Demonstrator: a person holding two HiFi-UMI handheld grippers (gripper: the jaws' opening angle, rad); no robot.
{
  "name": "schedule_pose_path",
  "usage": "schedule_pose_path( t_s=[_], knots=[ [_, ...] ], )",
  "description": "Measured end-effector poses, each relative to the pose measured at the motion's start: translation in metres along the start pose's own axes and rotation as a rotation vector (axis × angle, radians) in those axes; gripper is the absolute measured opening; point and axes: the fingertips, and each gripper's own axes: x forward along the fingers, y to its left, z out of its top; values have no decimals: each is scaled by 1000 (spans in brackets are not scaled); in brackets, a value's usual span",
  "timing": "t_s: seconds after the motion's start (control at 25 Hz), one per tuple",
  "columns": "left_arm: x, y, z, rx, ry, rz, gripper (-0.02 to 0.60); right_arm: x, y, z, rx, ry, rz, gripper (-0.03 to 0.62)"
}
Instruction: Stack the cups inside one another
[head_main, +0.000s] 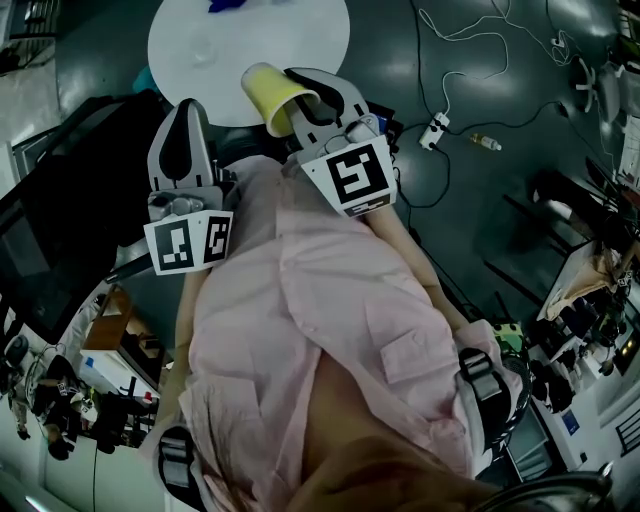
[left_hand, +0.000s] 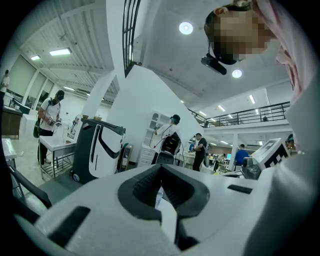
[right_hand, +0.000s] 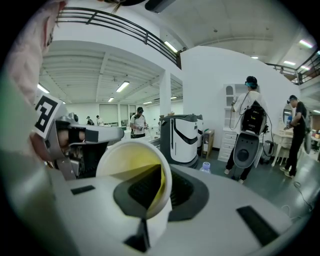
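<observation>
My right gripper (head_main: 318, 100) clenched the yellow cup (head_main: 270, 90) by its rim, the cup leaning toward my closed, empty left gripper (head_main: 187, 115), with the table (head_main: 300, 40) ahead.

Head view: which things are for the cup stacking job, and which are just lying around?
For the job:
yellow cup, pinched by the right gripper
left gripper, empty

Just lying about, on the floor:
cables
plug block
small bottle
</observation>
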Motion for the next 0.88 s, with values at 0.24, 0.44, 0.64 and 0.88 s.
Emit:
schedule_pose_path(
  t_s=[0.24, 0.44, 0.64, 0.88],
  knots=[
    [3, -3, -1, 1, -1, -14, 15, -3, -5, -2, 4, -2, -20, 43],
    [7, -3, -1, 3, 1, -26, 15, -2, -8, -2, 10, -2, -35, 43],
    [8, -2, -1, -1, 2, -26, 16, -2, -9, -2, 9, 2, -38, 43],
    [7, 1, -2, -11, -2, -12, 15, 0, -9, -2, 7, 7, -34, 43]
  ],
)
